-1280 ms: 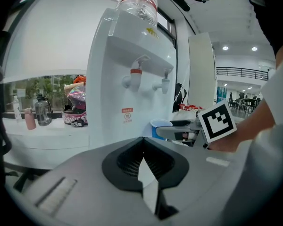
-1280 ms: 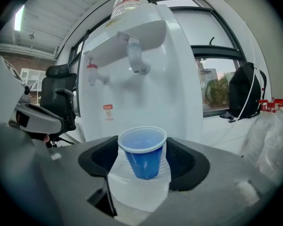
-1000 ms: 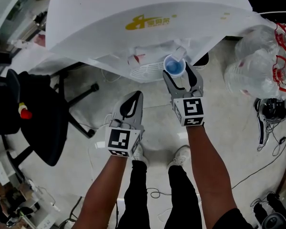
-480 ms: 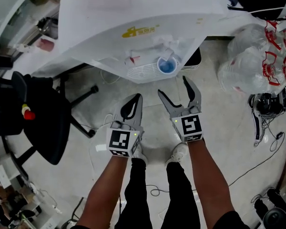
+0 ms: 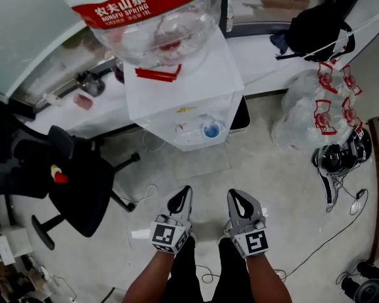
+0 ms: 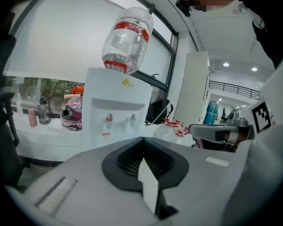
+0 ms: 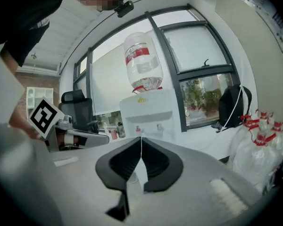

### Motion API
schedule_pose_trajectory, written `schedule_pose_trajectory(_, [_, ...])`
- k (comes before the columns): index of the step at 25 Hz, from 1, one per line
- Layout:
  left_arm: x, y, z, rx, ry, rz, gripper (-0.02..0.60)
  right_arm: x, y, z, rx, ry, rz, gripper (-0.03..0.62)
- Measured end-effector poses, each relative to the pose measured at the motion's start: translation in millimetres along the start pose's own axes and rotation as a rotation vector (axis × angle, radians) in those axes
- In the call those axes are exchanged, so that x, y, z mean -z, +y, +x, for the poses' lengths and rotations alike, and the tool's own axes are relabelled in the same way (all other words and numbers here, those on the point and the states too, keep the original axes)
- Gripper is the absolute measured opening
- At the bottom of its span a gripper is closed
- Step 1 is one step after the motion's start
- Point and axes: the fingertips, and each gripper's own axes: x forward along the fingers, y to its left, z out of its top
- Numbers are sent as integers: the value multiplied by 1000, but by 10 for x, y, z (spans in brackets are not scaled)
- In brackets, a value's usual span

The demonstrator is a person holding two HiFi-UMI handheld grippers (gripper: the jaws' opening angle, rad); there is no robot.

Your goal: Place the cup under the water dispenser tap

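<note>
The small blue cup (image 5: 211, 130) stands on the tray of the white water dispenser (image 5: 196, 90), under its right tap and free of both grippers. In the head view my left gripper (image 5: 186, 190) and right gripper (image 5: 232, 194) hang side by side well short of the dispenser, over the floor. The left gripper (image 6: 142, 139) is shut and empty, pointing at the dispenser (image 6: 118, 107). The right gripper (image 7: 141, 139) is closing; its tips meet with nothing between them, and the dispenser (image 7: 146, 109) stands beyond them.
A large water bottle (image 5: 151, 17) sits upside down on the dispenser. A black office chair (image 5: 69, 175) is at the left. Clear bags of empty bottles (image 5: 312, 112) and a dark helmet (image 5: 341, 156) lie at the right. Cables (image 5: 328, 232) trail on the floor.
The right gripper let go of the cup under the tap, drew back with jaws wide, then brought them together. Both grippers pulled away from the dispenser and rose; the cup stayed.
</note>
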Motion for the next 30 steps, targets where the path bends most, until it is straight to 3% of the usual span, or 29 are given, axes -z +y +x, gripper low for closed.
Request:
schedule_pose_trajectory(8, [-655, -455, -529, 80, 12, 89, 15, -663, 285, -486, 26, 28, -3, 3])
schedule_pose_trajectory(13, [-1048, -578, -860, 90, -3, 138, 15, -1100, 454, -686, 23, 8, 8, 2])
schedule_pose_trajectory(17, [-1363, -602, -996, 77, -37, 212, 15, -1419, 602, -714, -3, -31, -60, 2])
schedule_pose_trajectory(26, [-1807, -689, -1127, 88, -94, 205, 15, -1810, 506, -704, 35, -44, -170, 2])
schedule_pose_trajectory(30, [-1906, -685, -1170, 84, -116, 211, 15, -1900, 492, -663, 55, -64, -157, 2])
